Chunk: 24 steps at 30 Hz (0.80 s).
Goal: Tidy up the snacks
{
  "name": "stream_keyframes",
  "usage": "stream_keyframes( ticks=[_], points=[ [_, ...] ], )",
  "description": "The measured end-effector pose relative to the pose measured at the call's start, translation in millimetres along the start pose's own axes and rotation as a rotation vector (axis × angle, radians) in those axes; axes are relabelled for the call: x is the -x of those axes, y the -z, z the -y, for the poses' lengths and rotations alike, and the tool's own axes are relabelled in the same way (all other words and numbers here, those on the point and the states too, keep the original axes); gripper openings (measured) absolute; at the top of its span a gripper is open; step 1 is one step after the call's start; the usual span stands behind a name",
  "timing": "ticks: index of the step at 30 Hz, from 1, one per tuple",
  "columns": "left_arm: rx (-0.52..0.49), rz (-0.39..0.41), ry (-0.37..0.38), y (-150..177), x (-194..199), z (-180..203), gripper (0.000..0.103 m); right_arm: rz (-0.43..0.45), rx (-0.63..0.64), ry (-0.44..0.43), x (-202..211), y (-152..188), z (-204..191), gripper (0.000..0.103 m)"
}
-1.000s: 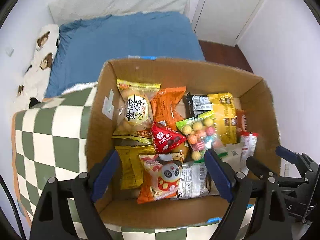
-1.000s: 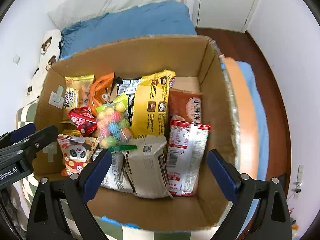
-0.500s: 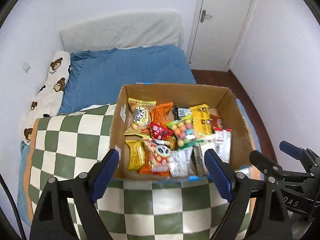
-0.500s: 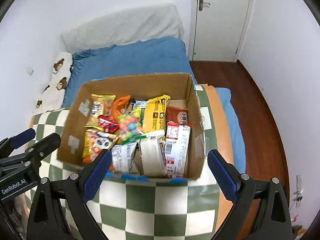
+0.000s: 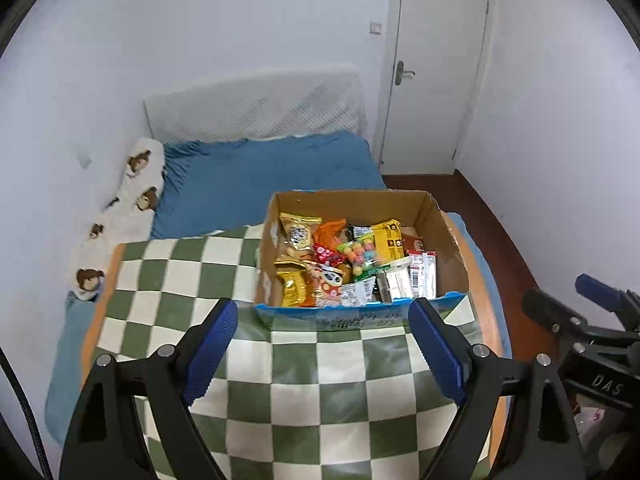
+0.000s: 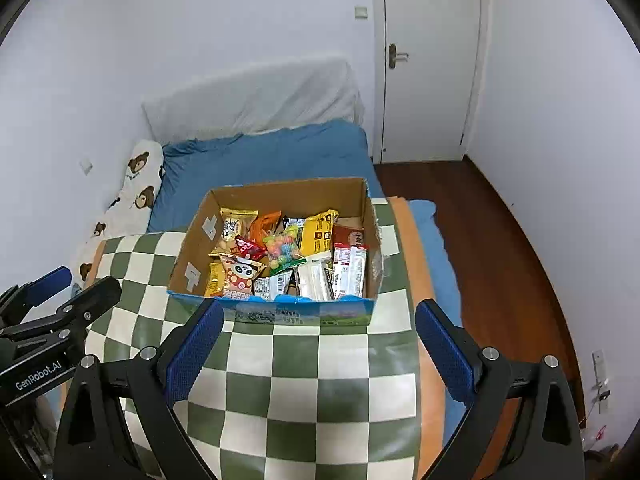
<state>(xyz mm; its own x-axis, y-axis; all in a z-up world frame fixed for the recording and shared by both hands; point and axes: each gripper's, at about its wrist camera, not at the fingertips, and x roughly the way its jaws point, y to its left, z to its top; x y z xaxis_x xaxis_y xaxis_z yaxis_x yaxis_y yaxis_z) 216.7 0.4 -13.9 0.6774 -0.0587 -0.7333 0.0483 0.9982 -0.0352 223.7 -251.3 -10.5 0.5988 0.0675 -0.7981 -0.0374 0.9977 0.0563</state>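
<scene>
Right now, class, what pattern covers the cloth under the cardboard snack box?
Green and white checks on the cloth, clearest in the right wrist view.

White walls, a closed door (image 6: 430, 60), dark wood floor (image 6: 492, 240) and a blue-sheeted bed (image 6: 260, 156) (headboard apparently cloth-draped).

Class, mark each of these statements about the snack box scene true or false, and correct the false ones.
1. The cardboard box sits on a green and white checkered cloth. True.
2. The left gripper holds a snack packet. False: its fingers are spread apart with nothing between them.
3. A bag of coloured candy balls lies among the snacks in the box. True.
4. The door stands wide open. False: it is closed.
5. The right gripper is open and outside the box. True.
6. The box is empty. False: it is full of packets.
</scene>
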Motion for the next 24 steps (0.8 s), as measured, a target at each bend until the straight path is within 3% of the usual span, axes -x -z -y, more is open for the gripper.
stream_keyframes(
  ticks=[13,24],
  points=[
    [0.019,0.082,-0.022,25,71,-7,0.087,0.102,0.022,0.014,96,37,-9,0.099],
    [0.028,0.077,-0.025,29,70,-12,0.087,0.112,0.034,0.01,106,40,-12,0.099]
  ],
)
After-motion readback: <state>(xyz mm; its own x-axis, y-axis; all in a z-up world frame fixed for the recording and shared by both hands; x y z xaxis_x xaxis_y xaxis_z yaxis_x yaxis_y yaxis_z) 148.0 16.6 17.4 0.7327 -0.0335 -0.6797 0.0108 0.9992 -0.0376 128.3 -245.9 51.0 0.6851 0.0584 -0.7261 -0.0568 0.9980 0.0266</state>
